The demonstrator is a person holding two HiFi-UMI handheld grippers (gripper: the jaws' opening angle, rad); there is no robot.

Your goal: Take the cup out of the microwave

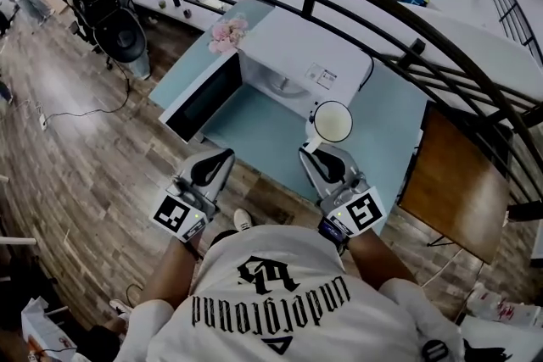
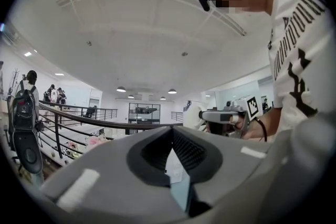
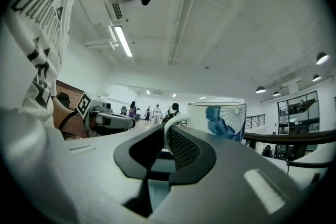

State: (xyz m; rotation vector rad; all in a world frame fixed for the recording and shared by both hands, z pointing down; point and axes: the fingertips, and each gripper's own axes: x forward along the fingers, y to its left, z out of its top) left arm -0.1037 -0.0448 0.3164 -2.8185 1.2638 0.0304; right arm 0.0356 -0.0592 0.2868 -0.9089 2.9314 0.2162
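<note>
The white microwave (image 1: pixel 297 64) stands on a pale blue table (image 1: pixel 254 131) with its dark-glass door (image 1: pixel 204 95) swung open to the left. A white cup (image 1: pixel 333 122) with a blue pattern (image 3: pixel 220 119) hangs in front of the microwave's right side, above the table. My right gripper (image 1: pixel 308 151) is shut on the cup's handle (image 3: pixel 169 128), which sits between the pads. To its left my left gripper (image 1: pixel 227 154) has its tips together with nothing in them, in front of the open door. In the left gripper view, the left gripper (image 2: pixel 171 132) points level and the right gripper (image 2: pixel 223 116) shows beyond it.
A black metal railing (image 1: pixel 382 8) curves behind and to the right of the table. Pink flowers (image 1: pixel 227 34) sit at the microwave's back left corner. A brown wooden tabletop (image 1: pixel 454 178) lies to the right. A backpack on a stand (image 1: pixel 106 0) is far left on the wood floor.
</note>
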